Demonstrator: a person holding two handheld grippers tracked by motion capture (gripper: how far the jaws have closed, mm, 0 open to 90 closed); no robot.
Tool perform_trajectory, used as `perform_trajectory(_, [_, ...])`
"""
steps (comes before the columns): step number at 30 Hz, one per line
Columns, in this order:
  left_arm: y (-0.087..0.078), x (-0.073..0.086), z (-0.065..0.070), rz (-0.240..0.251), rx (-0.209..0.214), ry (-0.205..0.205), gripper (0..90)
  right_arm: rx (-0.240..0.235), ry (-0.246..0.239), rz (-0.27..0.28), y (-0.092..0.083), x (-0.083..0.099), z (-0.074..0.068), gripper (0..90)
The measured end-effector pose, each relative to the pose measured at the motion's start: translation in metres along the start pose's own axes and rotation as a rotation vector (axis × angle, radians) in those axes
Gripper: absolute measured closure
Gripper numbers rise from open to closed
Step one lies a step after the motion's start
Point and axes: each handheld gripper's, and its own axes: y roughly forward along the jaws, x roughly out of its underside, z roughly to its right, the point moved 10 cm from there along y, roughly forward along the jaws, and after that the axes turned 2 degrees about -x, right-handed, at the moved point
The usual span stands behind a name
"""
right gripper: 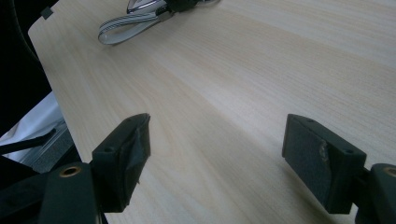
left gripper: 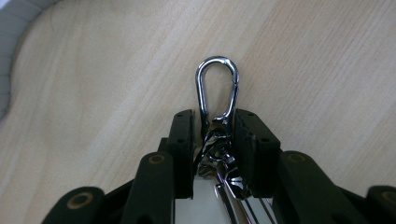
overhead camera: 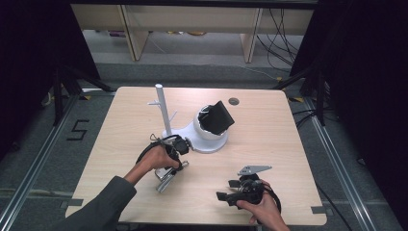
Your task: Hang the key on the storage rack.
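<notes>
The left gripper (left gripper: pixel 213 130) has its jaws drawn in around the swivel of a chrome snap hook (left gripper: pixel 217 88), apparently just touching it; the clasp loop pokes out beyond the tips, probably so it can be hung on the white peg stand (overhead camera: pixel 163 108) further back. The hook and its striped strap (right gripper: pixel 122 28) lie on the table (overhead camera: pixel 269 125), near-left of centre. The right gripper (right gripper: pixel 215 149) waits wide open, holding nothing, at the near right.
</notes>
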Motion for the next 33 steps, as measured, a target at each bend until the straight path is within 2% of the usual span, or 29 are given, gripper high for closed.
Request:
perform_trajectory(1, [0.0,0.0,0.0,-0.011,0.002,-0.011,70.2,0.007,-0.006,0.001,0.0,0.0,0.001,24.7])
perform_trajectory(4, [0.0,-0.001,0.0,-0.028,-0.006,-0.005,73.0,-0.005,0.002,0.001,0.0,0.0,-0.001,24.8])
perform_trajectory(5, [0.0,-0.001,0.0,-0.037,-0.006,-0.003,73.8,-0.006,-0.013,0.004,0.0,-0.001,0.0,24.8])
perform_trajectory(6, [0.0,-0.001,0.001,-0.043,-0.005,-0.004,74.4,-0.002,0.004,-0.001,0.0,0.0,0.0,24.8])
perform_trajectory(9, [0.0,-0.001,0.0,-0.051,0.0,0.01,74.8,0.004,-0.007,0.003,0.0,-0.001,0.0,24.9])
perform_trajectory(10, [0.0,-0.001,0.0,-0.057,-0.002,0.027,74.9,0.0,-0.006,0.001,0.0,0.0,-0.001,25.0])
perform_trajectory(18, [-0.001,-0.001,0.0,-0.052,-0.005,0.056,75.2,-0.009,0.012,0.005,0.0,-0.001,-0.001,25.1])
perform_trajectory(19, [-0.001,-0.001,0.0,-0.05,-0.011,0.064,75.2,0.0,-0.012,0.013,0.0,-0.002,0.001,25.2])
perform_trajectory(21, [-0.001,-0.002,0.001,-0.045,-0.014,0.066,75.3,0.0,-0.012,0.012,0.0,-0.002,0.001,25.3])
perform_trajectory(22, [-0.002,-0.002,0.001,-0.044,-0.012,0.069,77.6,-0.001,-0.013,0.01,0.0,-0.002,0.001,25.3])
perform_trajectory(23, [-0.006,-0.006,0.0,-0.009,-0.005,0.059,83.4,0.001,0.006,0.007,-0.001,-0.001,0.001,25.3])
perform_trajectory(24, [-0.01,-0.008,-0.002,0.003,-0.006,0.066,83.6,0.001,-0.006,0.012,0.0,-0.002,0.002,25.3])
perform_trajectory(25, [-0.012,-0.008,-0.003,0.01,-0.01,0.068,83.6,0.001,-0.006,0.012,0.0,-0.002,0.002,25.3])
perform_trajectory(26, [-0.014,-0.005,-0.005,-0.01,-0.012,0.082,83.6,-0.001,-0.004,0.012,0.0,-0.002,0.001,25.3])
perform_trajectory(27, [-0.013,-0.003,-0.005,-0.017,-0.018,0.065,83.6,-0.002,-0.006,0.013,0.0,-0.002,0.001,25.3])
perform_trajectory(30, [-0.007,0.001,-0.006,-0.037,-0.01,0.064,83.0,-0.004,-0.004,0.013,-0.001,-0.002,0.001,25.3])
perform_trajectory(31, [-0.007,0.0,-0.006,-0.021,-0.005,0.05,83.0,-0.004,-0.004,0.013,-0.001,-0.002,0.001,25.3])
perform_trajectory(33, [-0.007,0.0,-0.007,-0.023,-0.004,0.046,83.3,-0.002,-0.008,0.008,0.0,-0.001,0.002,25.3])
